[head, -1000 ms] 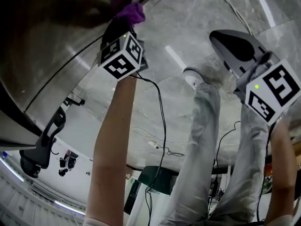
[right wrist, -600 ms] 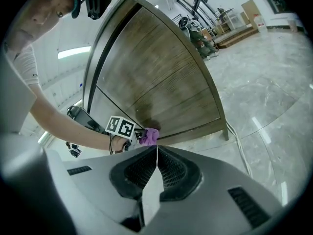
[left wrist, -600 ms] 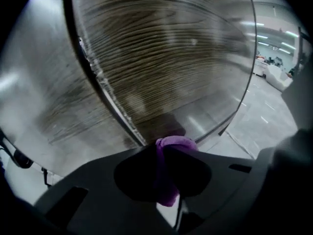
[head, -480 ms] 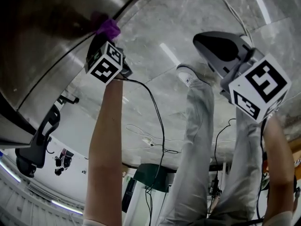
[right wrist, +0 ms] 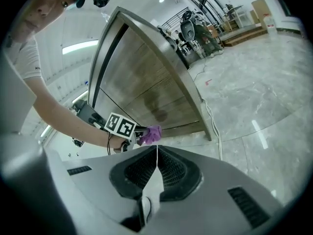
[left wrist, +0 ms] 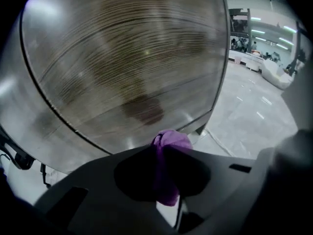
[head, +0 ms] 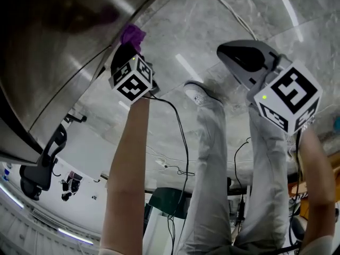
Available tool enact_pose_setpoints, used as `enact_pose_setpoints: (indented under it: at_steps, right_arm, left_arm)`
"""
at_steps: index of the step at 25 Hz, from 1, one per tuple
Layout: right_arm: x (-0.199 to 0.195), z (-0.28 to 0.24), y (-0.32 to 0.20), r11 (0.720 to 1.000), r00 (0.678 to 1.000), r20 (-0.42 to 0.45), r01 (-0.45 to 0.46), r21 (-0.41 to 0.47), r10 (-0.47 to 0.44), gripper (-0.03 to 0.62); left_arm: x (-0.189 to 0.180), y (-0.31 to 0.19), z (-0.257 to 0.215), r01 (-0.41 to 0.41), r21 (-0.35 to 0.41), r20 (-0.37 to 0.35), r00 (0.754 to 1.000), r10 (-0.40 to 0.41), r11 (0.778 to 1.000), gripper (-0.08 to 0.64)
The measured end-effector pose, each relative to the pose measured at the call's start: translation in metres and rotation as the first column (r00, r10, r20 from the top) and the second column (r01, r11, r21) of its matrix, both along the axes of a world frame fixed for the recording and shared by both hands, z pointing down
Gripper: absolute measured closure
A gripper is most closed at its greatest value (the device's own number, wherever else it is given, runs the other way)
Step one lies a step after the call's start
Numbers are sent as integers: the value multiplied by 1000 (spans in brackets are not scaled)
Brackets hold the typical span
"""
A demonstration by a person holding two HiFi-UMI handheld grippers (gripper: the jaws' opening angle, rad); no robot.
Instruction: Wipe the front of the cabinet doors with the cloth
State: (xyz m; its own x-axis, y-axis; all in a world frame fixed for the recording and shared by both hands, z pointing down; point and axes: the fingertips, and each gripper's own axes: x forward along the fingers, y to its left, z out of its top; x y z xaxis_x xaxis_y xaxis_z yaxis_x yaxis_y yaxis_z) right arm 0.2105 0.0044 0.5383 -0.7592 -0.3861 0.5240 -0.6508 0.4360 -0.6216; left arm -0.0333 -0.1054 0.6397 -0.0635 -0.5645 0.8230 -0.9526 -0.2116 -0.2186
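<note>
Nearest, at the right: holding the right gripper (right wrist: 156, 168) idle and well apart from the work. Ribbed black jaws pressed together along a thin seam with nothing between them, judged a way of leaving the space to the wiping arm.

Farther off, to the left: clamping the purple cloth (left wrist: 168, 148) in the left gripper (left wrist: 164, 170). Jaws closed on a bunched fold, so that a soft, crumpled tuft pokes out past the tips toward the cabinet door (left wrist: 132, 58). Pinched short like that, by the look of it, to put pressure behind the fabric rather than let it trail. Hard to say from the head view whether touching the panel or just shy of it. Placed low, near the door's bottom edge and close to the floor (right wrist: 254, 97).

Beyond: facing a flat wood-grain front with fine horizontal lines, framed in dull grey metal. Marked by a dark patch (left wrist: 142, 109) just above the tuft, judged the spot to rub next.

Farthest: polished, pale, marble-look tiles, glossy with strip-light reflections. Crossed by a white cable (right wrist: 212, 116) beside the unit's right corner.
</note>
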Motion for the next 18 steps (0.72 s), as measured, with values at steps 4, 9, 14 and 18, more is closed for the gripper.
enact_pose_setpoints:
  at_steps: [4, 9, 14, 18]
  right_arm:
    - [45, -3, -12, 998, 998, -13, -59, 2, 59, 565]
    - [91, -4, -18, 992, 992, 11, -125, 23, 125, 565]
    - [108, 2, 7, 983, 982, 24, -186, -3, 186, 564]
    - [117, 11, 35, 978, 979, -12, -206, -31, 205, 565]
  left_arm:
    - [82, -13, 7, -52, 6, -75, 996, 52, 999, 506]
    - [162, -40, 23, -64, 5, -122, 990, 64, 998, 506]
    - [199, -56, 38, -108, 7, -130, 986, 108, 994, 506]
    - [201, -66, 45, -166, -4, -91, 982, 165, 986, 506]
